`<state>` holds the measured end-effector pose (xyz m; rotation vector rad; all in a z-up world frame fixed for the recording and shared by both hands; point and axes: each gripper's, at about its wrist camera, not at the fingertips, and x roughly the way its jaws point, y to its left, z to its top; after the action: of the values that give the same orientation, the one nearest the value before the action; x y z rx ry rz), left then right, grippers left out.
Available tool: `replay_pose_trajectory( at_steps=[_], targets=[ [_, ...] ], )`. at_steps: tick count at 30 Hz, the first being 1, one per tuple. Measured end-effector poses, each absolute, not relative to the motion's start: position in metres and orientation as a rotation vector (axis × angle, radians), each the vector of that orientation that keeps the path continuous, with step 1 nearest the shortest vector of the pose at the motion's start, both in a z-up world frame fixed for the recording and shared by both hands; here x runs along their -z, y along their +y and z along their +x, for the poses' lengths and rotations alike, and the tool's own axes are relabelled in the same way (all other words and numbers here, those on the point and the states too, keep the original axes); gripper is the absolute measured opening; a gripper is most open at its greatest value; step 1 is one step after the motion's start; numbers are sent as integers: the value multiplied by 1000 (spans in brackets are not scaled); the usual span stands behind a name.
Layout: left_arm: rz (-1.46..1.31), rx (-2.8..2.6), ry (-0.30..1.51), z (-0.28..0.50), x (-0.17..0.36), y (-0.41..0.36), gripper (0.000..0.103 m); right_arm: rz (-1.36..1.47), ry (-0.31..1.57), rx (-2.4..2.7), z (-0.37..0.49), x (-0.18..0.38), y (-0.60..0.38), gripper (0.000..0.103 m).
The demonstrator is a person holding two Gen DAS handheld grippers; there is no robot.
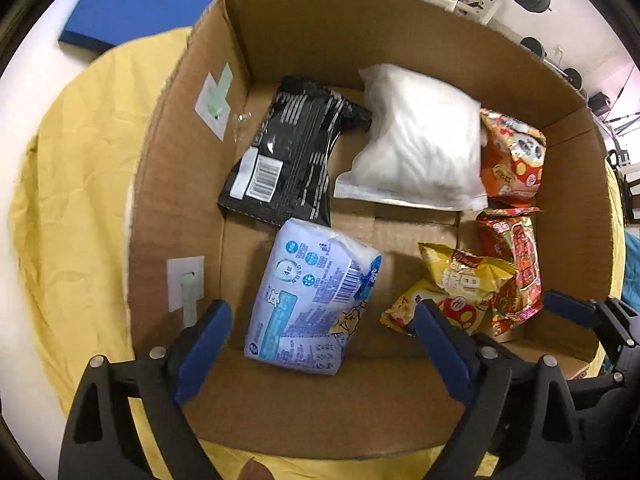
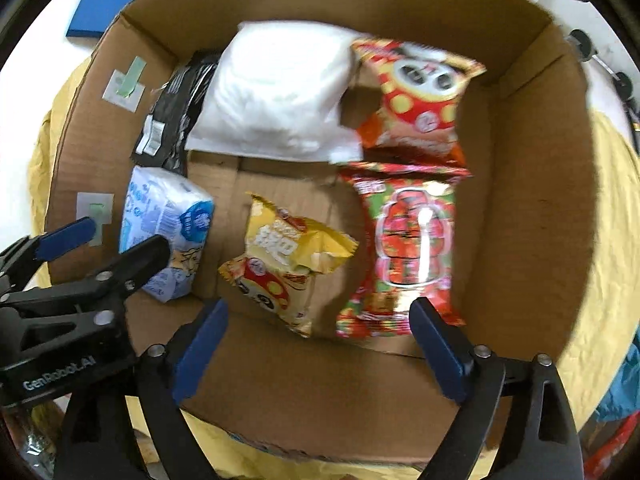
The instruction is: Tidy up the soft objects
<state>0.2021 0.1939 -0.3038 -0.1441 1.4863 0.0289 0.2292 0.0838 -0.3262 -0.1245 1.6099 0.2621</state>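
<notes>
An open cardboard box [image 1: 180, 184] [image 2: 532, 184] holds several soft packs. A pale blue tissue pack [image 1: 308, 296] [image 2: 164, 224] lies near the front left. A black pouch [image 1: 292, 160] [image 2: 176, 112] and a white padded bag [image 1: 416, 140] [image 2: 276, 88] lie at the back. A yellow snack bag [image 1: 452, 284] [image 2: 288, 256], a red snack bag [image 1: 516, 268] [image 2: 408, 244] and an orange-red panda bag [image 1: 512, 156] [image 2: 420, 96] lie on the right. My left gripper [image 1: 320, 344] [image 2: 108, 236] is open and empty above the tissue pack. My right gripper [image 2: 320, 340] is open and empty above the yellow and red bags.
The box sits on a crumpled yellow cloth [image 1: 80, 184] [image 2: 600, 264]. A blue board [image 1: 136, 0] lies on the white surface behind on the left. Two white labels with green tape [image 1: 216, 100] stick to the box's left wall. The right gripper's fingers [image 1: 576, 312] show at the left view's right edge.
</notes>
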Motion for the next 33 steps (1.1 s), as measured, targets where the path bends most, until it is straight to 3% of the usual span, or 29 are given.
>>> replay_pose_trajectory(
  at_steps=[3,14,33],
  targets=[
    [-134,-39,1465,198,290,194,99,-129,1587,-237,225,323,70,103],
    [-114,-70,1366,184,229,188,100,-70,1520,-190,210,284,48,103],
    [-96,-57,1128,104,95,157,103,15,1268,-175,123,96,-22,103]
  ],
)
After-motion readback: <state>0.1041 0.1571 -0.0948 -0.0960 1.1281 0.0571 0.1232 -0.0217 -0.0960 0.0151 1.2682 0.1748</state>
